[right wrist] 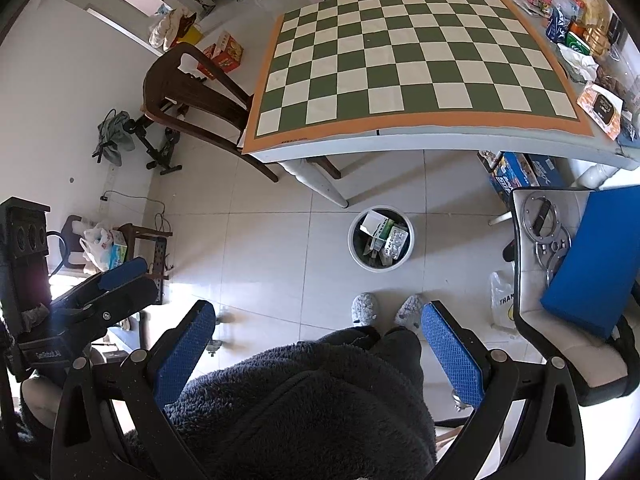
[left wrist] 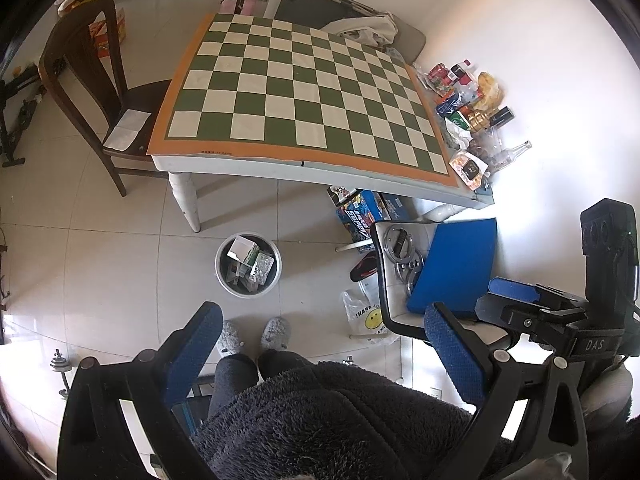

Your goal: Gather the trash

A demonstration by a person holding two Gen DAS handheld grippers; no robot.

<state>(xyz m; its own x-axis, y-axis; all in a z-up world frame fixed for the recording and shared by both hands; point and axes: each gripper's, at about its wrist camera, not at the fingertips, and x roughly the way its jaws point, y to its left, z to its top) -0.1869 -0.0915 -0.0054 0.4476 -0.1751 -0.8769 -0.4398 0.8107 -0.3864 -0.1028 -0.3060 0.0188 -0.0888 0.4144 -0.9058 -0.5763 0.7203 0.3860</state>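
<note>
A round white trash bin (left wrist: 248, 266) stands on the tiled floor in front of the table, holding boxes and blister packs; it also shows in the right wrist view (right wrist: 380, 238). A pile of trash (left wrist: 468, 112) (cans, bottles, wrappers, crumpled paper) lies along the table's right edge, also in the right wrist view (right wrist: 592, 44). My left gripper (left wrist: 324, 344) is open and empty, held high above the floor and the person's slippers. My right gripper (right wrist: 318, 344) is open and empty, also held high. The right gripper shows at the right of the left wrist view (left wrist: 516, 300).
A table with a green-and-white checkered mat (left wrist: 304, 92) fills the middle. A dark wooden chair (left wrist: 92, 80) stands at its left. A white chair with a blue cushion (left wrist: 460, 264) and metal rings is at the right. Boxes (left wrist: 360, 212) and a plastic bag (left wrist: 366, 316) lie on the floor.
</note>
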